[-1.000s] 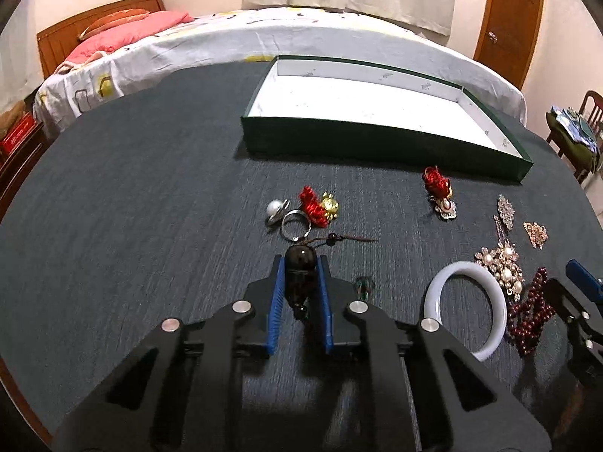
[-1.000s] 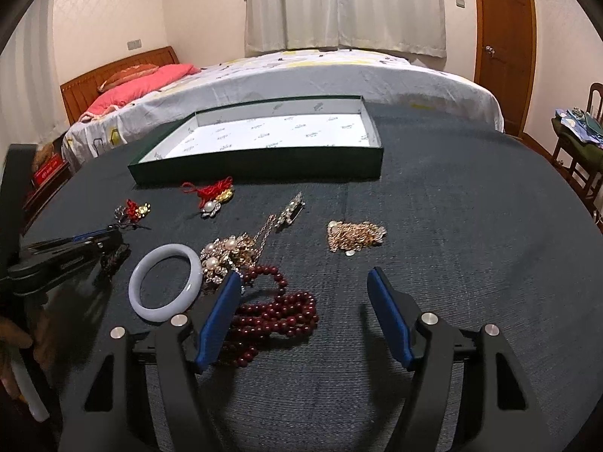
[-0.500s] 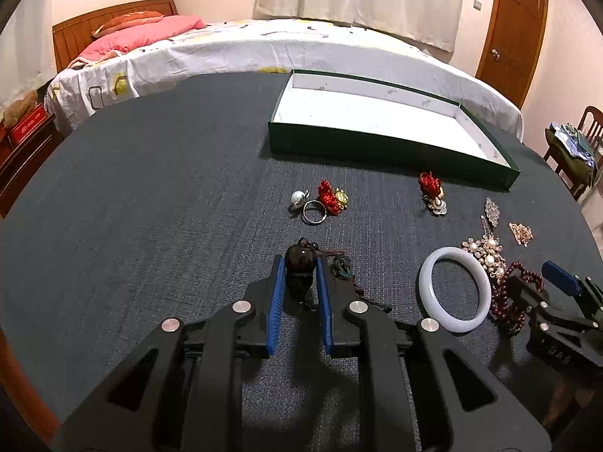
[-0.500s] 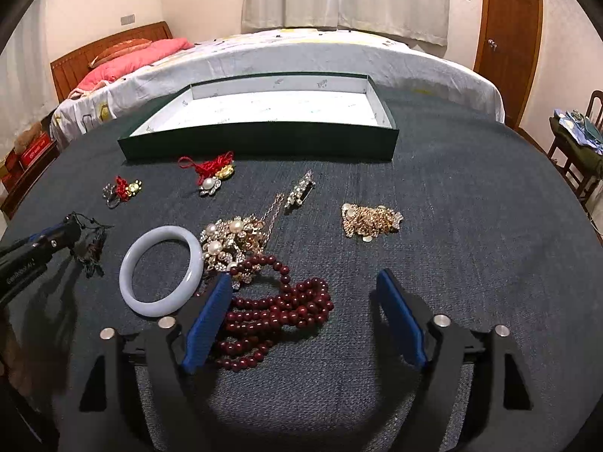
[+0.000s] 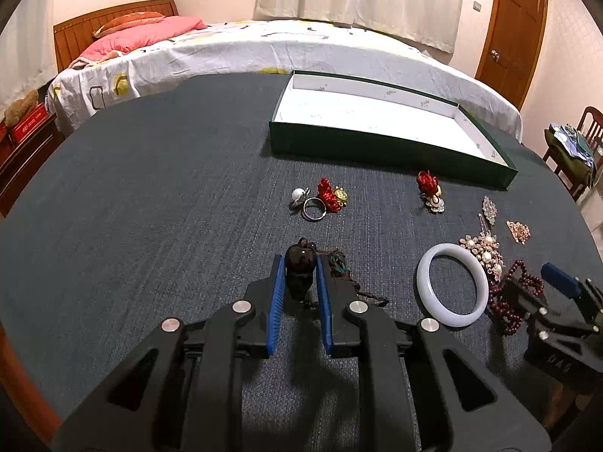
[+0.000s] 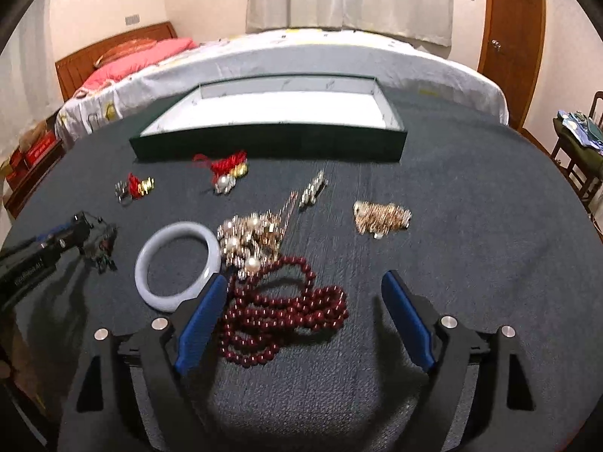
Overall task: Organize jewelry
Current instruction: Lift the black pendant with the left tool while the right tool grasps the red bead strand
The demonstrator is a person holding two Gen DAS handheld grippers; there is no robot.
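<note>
Left hand-held gripper (image 5: 299, 282), angled down, clamps a dark pendant (image 5: 299, 261); right hand-held gripper (image 6: 303, 316) opening.

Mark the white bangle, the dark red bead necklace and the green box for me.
white bangle (image 5: 425, 293), left wrist view, on its left rim.
dark red bead necklace (image 6: 286, 324), right wrist view, middle of the bead pile.
green box (image 5: 377, 145), left wrist view, on its near wall.
</note>
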